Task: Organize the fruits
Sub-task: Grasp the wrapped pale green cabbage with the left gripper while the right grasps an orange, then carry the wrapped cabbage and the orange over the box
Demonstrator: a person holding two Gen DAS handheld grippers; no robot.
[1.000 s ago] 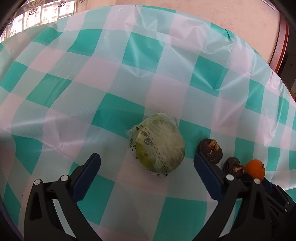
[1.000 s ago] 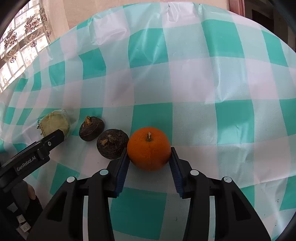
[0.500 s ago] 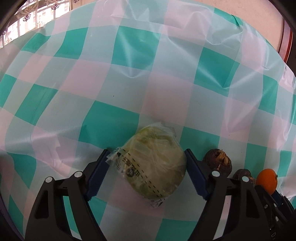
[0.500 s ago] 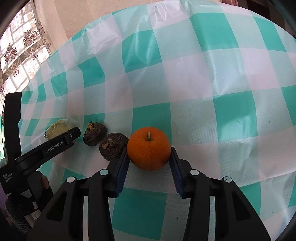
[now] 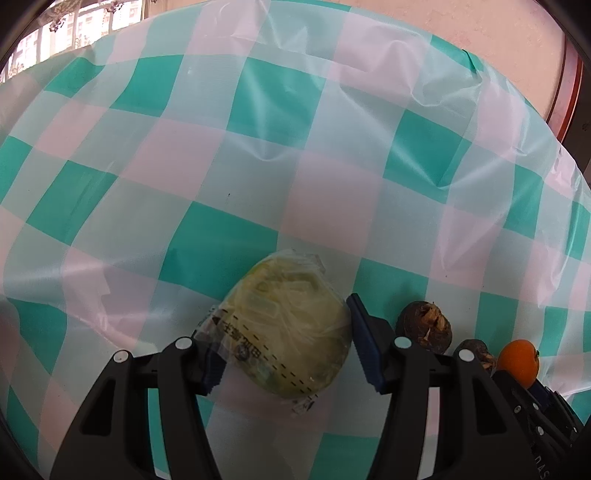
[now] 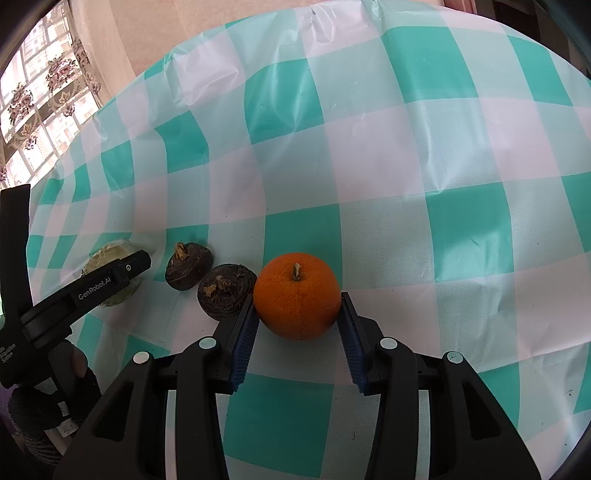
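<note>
A pale green fruit in clear printed plastic wrap [image 5: 288, 332] lies on the checked tablecloth [image 5: 229, 155]. My left gripper [image 5: 284, 332] is closing around it; the right pad touches its side and the left pad sits against the wrap. In the right wrist view an orange [image 6: 297, 299] rests on the cloth with my right gripper [image 6: 298, 301] shut on it, a blue pad on each side. The wrapped fruit [image 6: 110, 249] shows there too, half hidden by the left gripper's finger [image 6: 110, 280].
Two dark brown bulbs [image 6: 188, 266] [image 6: 225, 295] lie between the wrapped fruit and the orange, close to my right gripper's left finger. A gloved hand [image 6: 74, 373] holds the left gripper. The table's far edge meets a pink wall [image 5: 461, 26] and a window [image 6: 33, 103].
My left gripper has slid forward around the wrapped fruit and its jaws have come in from wide apart onto its sides. The right gripper and the orange have stayed put.
</note>
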